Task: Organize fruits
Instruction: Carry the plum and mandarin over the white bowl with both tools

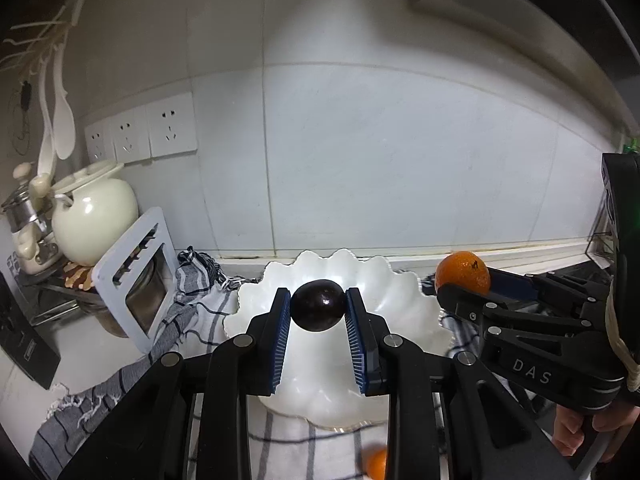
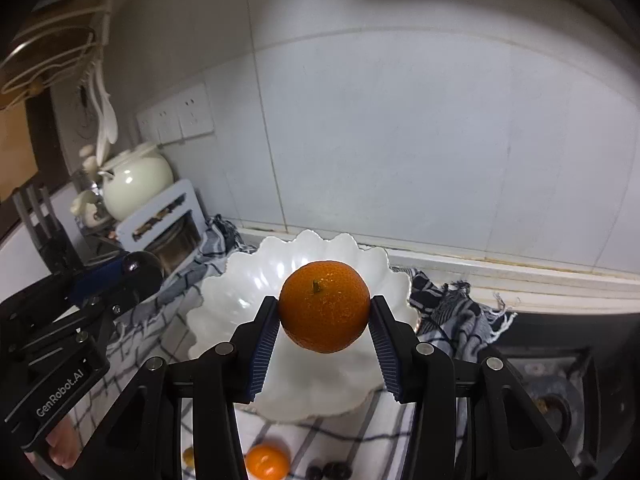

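Observation:
My left gripper [image 1: 318, 300] is shut on a dark purple round fruit [image 1: 318, 305] and holds it above the white scalloped bowl [image 1: 404, 312]. My right gripper [image 2: 325, 307] is shut on an orange [image 2: 325, 306] and holds it above the same bowl [image 2: 224, 312]. The bowl looks empty. In the left wrist view the right gripper [image 1: 464, 284] and its orange [image 1: 463, 272] are at the right of the bowl. In the right wrist view the left gripper [image 2: 132, 276] with the dark fruit [image 2: 141, 270] is at the left.
The bowl sits on a striped cloth [image 2: 452, 316]. On the cloth in front lie another orange [image 2: 267, 460], a small yellow fruit [image 2: 189, 456] and small dark fruits [image 2: 332, 470]. A cream pot [image 1: 94, 226] and white rack [image 1: 138, 276] stand left. A stove burner [image 2: 560, 396] is right.

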Demonstrator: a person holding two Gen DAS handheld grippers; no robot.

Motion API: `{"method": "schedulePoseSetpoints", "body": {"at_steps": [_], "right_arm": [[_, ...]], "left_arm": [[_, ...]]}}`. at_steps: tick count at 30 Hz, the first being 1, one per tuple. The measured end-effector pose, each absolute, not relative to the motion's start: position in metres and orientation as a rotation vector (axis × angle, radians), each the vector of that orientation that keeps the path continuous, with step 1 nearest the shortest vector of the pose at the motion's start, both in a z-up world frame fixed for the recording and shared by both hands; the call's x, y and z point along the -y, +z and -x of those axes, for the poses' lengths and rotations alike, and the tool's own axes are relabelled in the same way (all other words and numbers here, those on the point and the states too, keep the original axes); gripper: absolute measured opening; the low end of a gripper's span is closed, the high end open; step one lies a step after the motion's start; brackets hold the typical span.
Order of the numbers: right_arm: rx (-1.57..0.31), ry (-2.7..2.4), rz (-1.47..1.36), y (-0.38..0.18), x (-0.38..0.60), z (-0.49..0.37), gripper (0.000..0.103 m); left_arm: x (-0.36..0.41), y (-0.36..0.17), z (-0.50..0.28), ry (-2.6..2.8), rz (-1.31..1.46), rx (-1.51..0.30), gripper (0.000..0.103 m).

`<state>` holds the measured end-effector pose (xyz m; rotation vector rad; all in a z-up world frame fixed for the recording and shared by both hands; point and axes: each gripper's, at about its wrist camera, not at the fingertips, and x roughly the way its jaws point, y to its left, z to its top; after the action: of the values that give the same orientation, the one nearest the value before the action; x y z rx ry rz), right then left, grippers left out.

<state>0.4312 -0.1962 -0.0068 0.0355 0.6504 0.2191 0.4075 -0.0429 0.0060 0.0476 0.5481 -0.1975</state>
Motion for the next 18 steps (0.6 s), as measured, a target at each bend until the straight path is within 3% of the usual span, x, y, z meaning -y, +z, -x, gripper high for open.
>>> {"method": "schedulePoseSetpoints", "body": {"at_steps": [18], "right_arm": [[-0.894,0.236,-0.01,-0.067,0.186,-0.546,0.047]], "left_arm": [[0.043,-0.056,-0.527,-0.181,-0.002,-0.817,0.028]]}}
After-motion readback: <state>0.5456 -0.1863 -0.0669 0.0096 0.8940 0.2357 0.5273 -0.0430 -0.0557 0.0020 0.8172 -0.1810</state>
